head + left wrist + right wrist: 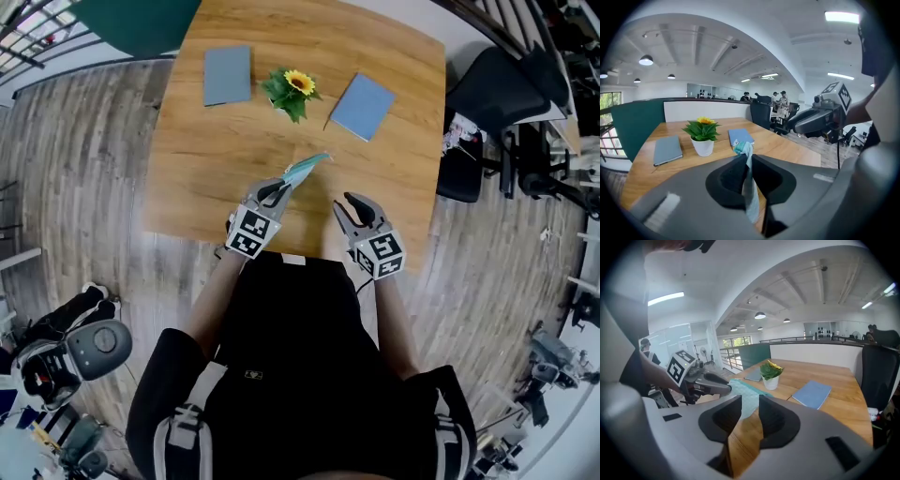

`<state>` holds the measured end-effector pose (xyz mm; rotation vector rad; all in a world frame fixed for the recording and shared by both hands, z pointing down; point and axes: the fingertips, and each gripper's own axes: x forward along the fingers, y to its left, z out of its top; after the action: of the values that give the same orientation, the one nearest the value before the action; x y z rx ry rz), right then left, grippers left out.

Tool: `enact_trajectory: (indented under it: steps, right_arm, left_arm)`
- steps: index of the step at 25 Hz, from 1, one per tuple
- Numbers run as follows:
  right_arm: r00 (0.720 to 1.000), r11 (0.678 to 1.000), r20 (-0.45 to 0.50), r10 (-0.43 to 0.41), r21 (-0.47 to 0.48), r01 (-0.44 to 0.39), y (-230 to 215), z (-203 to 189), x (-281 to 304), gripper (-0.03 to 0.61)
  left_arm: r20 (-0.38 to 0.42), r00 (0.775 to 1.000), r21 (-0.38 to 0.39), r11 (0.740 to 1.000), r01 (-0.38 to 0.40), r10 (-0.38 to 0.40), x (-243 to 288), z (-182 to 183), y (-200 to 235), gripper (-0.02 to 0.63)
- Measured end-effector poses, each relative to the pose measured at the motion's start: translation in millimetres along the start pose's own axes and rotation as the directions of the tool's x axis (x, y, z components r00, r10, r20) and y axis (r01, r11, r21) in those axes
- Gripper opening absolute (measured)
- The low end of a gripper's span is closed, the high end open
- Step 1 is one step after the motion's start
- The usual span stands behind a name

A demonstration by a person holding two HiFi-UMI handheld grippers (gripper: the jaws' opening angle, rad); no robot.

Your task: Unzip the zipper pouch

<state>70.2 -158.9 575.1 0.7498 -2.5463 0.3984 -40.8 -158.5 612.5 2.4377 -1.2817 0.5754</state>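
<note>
Holding the teal zipper pouch (pixel 307 169) is as far as the work seems to have got. The left tool (pixel 281 190) is clenched on one end of it, and the left gripper view shows the fabric pinched flat between the two pads, hanging limp below them and poking out above. The pouch is lifted clear of the worktop (pixel 394 56), over its middle and closer to the near edge than the far one.

The right tool (pixel 345 203) is released. Its jaws stand apart with a clear gap, and only bare wood shows through it. It sits just beside the pouch, toward the right edge, but does not touch it. In its own view the pouch and the left tool lie beyond its left jaw.

No view shows the zipper line or the pull clearly, so I cannot tell whether any teeth are parted. Judging from the free right tool, unzipping has likely not begun. Finding the pull, pinching it and drawing it along the pouch all remain.

The pouch looks thin and slack, and whether anything is inside cannot be seen. The only other container is a small white pot (pixel 703 146) near the middle of the far edge. It stands upright and holds a leafy plant with a yellow sunflower (pixel 299 82). A grey notebook (pixel 228 75) lies beside the pot toward the far left corner, and a blue notebook (pixel 363 106) lies toward the far right. Both are closed.
</note>
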Motion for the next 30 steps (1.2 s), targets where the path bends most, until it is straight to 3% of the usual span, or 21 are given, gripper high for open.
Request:
enact_trajectory:
  steps: [6,9,18,20,25,30]
  right_arm:
    - [0.999,0.997,0.050,0.010,0.077,-0.014,8.8,8.8,2.8,0.102]
    - [0.997,0.991,0.070,0.041,0.121,-0.050,16.3,13.6,3.9,0.034]
    - [0.980,0.937,0.110,0.167,0.291,-0.193,31.2,33.6,15.3,0.003]
    - [0.970,0.903,0.108,0.216,0.356,-0.240,35.4,36.6,18.8,0.003]
    - [0.923,0.737,0.182,0.338,0.558,-0.380,47.2,46.0,25.7,0.003]
    - [0.910,0.668,0.199,0.364,0.625,-0.404,45.2,51.0,33.4,0.003]
  left_arm:
    - [0.011,1.000,0.098,0.995,-0.003,0.002,-13.9,10.6,2.0,0.029]
    - [0.011,1.000,0.156,0.988,-0.002,0.000,-21.6,15.9,-0.8,0.029]
    - [0.006,1.000,0.303,0.953,-0.017,0.016,-38.7,21.7,-7.9,0.032]
    - [0.005,1.000,0.326,0.945,-0.017,0.016,-41.2,23.1,-10.2,0.032]
    - [-0.004,1.000,0.384,0.923,-0.009,0.012,-44.5,24.0,-16.0,0.034]
    - [-0.003,1.000,0.434,0.901,-0.005,0.007,-48.6,27.5,-20.5,0.034]
